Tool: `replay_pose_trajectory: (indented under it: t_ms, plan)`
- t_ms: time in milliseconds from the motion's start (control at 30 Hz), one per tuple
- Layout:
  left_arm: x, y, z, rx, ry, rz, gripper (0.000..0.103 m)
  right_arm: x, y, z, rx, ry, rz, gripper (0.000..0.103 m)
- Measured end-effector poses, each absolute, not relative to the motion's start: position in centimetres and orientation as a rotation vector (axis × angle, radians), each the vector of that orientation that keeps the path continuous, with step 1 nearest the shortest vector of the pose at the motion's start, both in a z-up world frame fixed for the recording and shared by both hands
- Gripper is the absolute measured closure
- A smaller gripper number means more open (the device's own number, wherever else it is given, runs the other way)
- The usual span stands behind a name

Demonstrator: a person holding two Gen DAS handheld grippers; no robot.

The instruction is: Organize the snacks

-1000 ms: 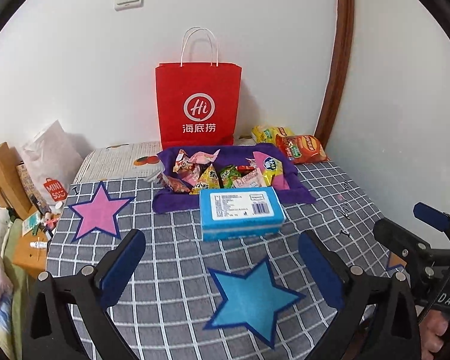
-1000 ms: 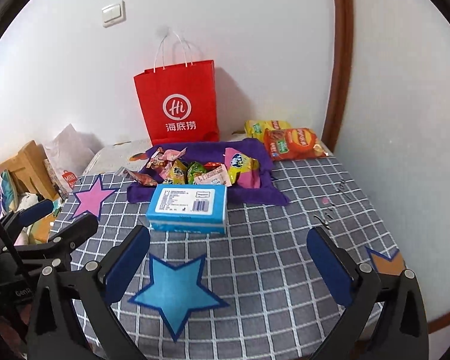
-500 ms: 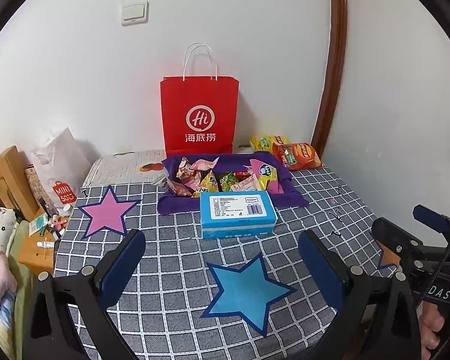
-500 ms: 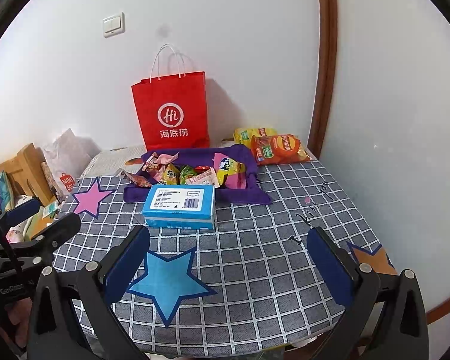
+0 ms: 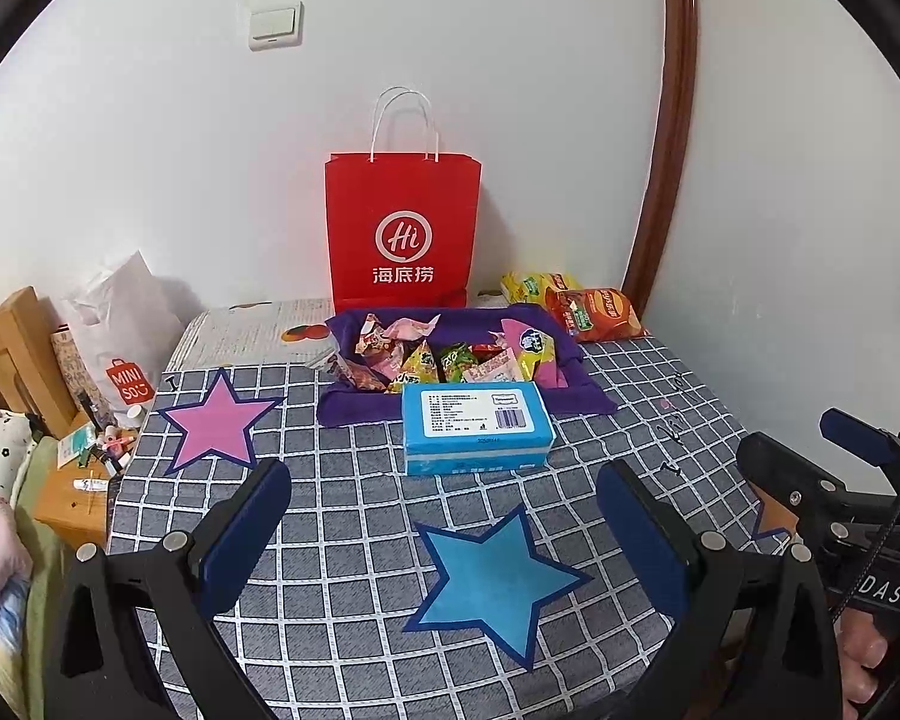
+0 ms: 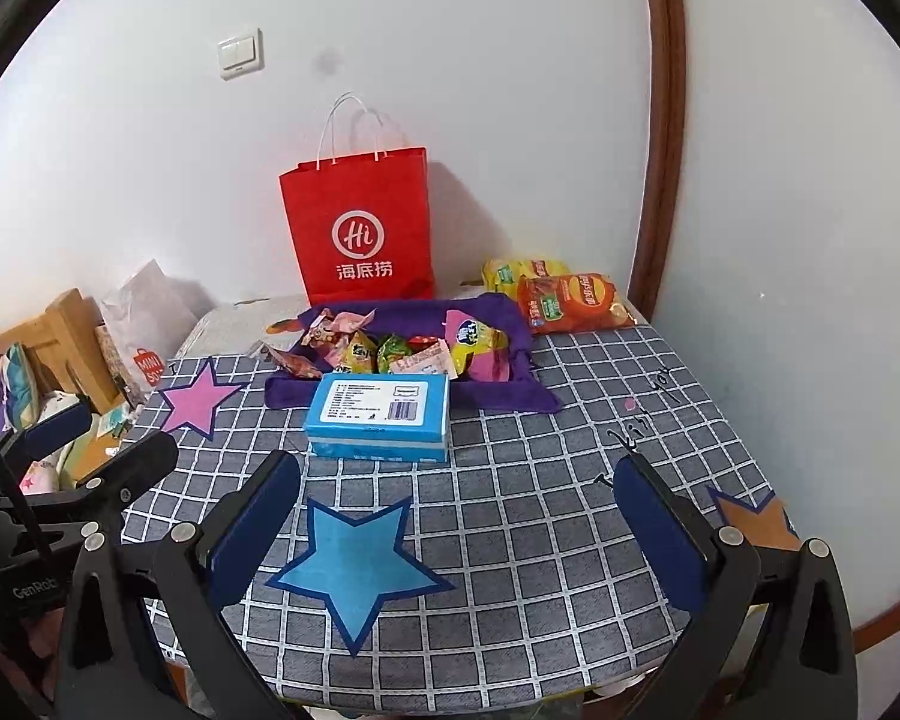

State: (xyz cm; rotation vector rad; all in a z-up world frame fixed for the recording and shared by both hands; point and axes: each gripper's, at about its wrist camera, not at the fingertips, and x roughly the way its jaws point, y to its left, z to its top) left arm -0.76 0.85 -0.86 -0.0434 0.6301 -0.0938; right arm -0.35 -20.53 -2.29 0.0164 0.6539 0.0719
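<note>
Snacks (image 5: pixel 450 354) heaped in purple cloth tray (image 5: pixel 561 342) at table's far side, probably gathered for sorting. Blue box (image 5: pixel 477 426) touching tray's front. Left gripper (image 5: pixel 444 516), right gripper (image 6: pixel 459 510): jaws spread, empty, hovering well short.

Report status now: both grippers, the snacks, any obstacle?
Left gripper, right gripper open, empty. Snacks in purple tray. Blue box stands before it.

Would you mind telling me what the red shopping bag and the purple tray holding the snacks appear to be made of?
The red shopping bag looks like matte paper: crisp flat sides, thin white cord handles. The purple tray seems soft cloth, perhaps felt: its rim sags and its corners splay flat, without shine.
</note>
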Motion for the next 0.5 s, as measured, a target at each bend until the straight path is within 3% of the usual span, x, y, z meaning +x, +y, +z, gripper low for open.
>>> replay_pose_trajectory:
  t_ms: [500]
  plan:
    - [-0.9,0.57,-0.74,-0.04,0.627,-0.097,0.0,-0.6,-20.35,-2.27,0.016,0.649,0.073,0.0]
